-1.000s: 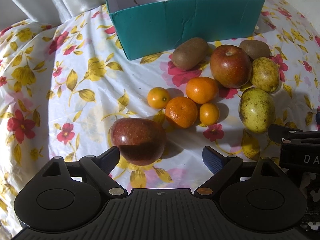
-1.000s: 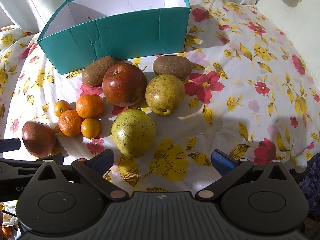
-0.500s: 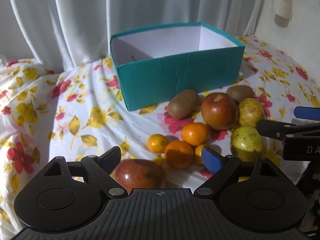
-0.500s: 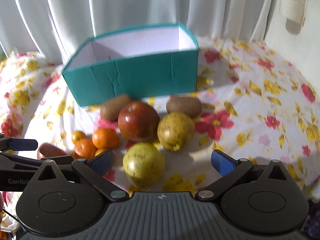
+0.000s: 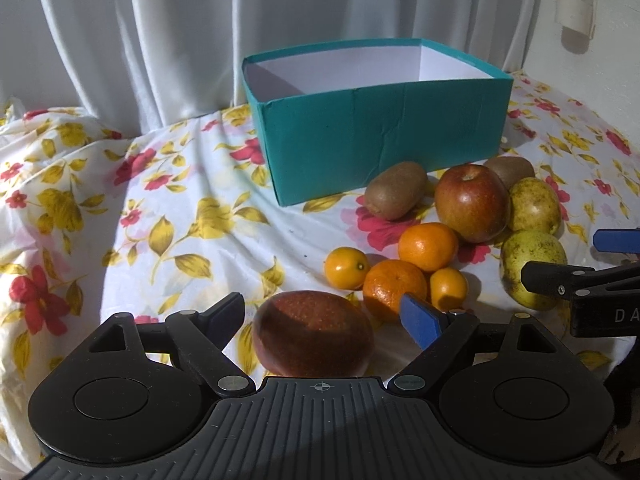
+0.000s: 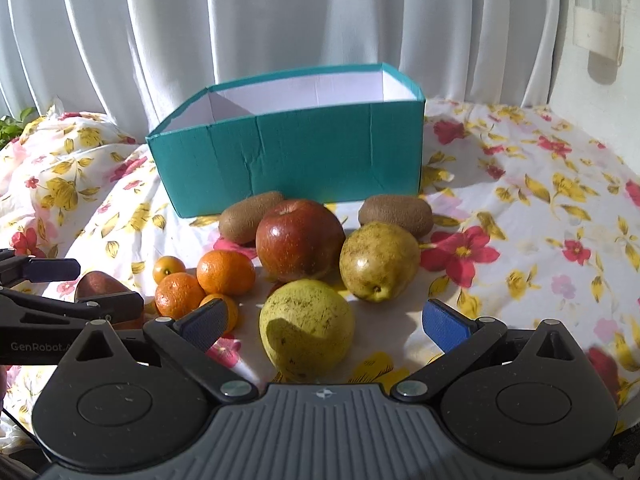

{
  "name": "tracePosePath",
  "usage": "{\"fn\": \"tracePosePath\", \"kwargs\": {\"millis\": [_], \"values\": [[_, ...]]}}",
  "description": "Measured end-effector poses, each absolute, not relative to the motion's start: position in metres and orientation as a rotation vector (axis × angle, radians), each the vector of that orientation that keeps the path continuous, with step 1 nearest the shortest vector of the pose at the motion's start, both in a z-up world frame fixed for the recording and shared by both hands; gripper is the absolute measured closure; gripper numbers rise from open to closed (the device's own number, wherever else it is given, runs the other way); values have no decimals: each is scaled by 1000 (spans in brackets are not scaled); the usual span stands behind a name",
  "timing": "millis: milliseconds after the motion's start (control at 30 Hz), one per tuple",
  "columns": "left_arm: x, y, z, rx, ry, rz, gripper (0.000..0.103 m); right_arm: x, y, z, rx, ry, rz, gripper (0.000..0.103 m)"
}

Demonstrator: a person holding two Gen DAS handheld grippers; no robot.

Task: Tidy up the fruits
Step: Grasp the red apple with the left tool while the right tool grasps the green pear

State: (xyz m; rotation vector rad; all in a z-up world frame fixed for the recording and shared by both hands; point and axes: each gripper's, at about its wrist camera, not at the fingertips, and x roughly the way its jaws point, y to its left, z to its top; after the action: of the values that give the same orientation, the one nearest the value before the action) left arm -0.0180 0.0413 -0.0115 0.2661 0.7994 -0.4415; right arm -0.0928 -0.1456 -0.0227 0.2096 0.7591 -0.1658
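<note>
1. Teal cardboard marks the goal: the teal box [image 5: 380, 136] stands open at the back of the flowered bench [image 5: 160, 208], and what shows of its white inside holds no fruit.
2. Since a second ago both cameras have tipped up from looking down on the cloth, so the curtain [image 5: 160, 40] behind the box now fills the top of each view.
3. Nearest the left gripper [image 5: 326, 316], well in front of the box, lies the dark red apple [image 5: 314, 338]. It now sits between the fingers rather than ahead of them. They are wide but closing, and I see a gap on both sides, so no grip yet.
4. Over on the box's front right, the right gripper [image 6: 326, 326] has its fingers spread wide around the front pear [image 6: 306, 328], which was off by its left finger before; they do not touch it.
5. Between these and the box, the oranges [image 5: 428, 246], kiwis [image 5: 396, 196], second apple [image 5: 472, 202] and back pear [image 6: 378, 260] have not shifted.
6. My reading: sorting has barely begun, and both hands are lined up for a first pick.
</note>
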Motion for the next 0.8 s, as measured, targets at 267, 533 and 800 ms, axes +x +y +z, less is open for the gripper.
{"fn": "tracePosePath", "kwargs": {"millis": [267,533,800], "values": [[-11,43,-26,296,813,-466,25,-76,-138,-42,187,829,-188,15],[-1,45,-40,278,844,-478,26,-63,-132,-54,167,862,-177,37],[4,45,-52,285,854,-502,27,-59,-128,-57,142,839,-177,43]]}}
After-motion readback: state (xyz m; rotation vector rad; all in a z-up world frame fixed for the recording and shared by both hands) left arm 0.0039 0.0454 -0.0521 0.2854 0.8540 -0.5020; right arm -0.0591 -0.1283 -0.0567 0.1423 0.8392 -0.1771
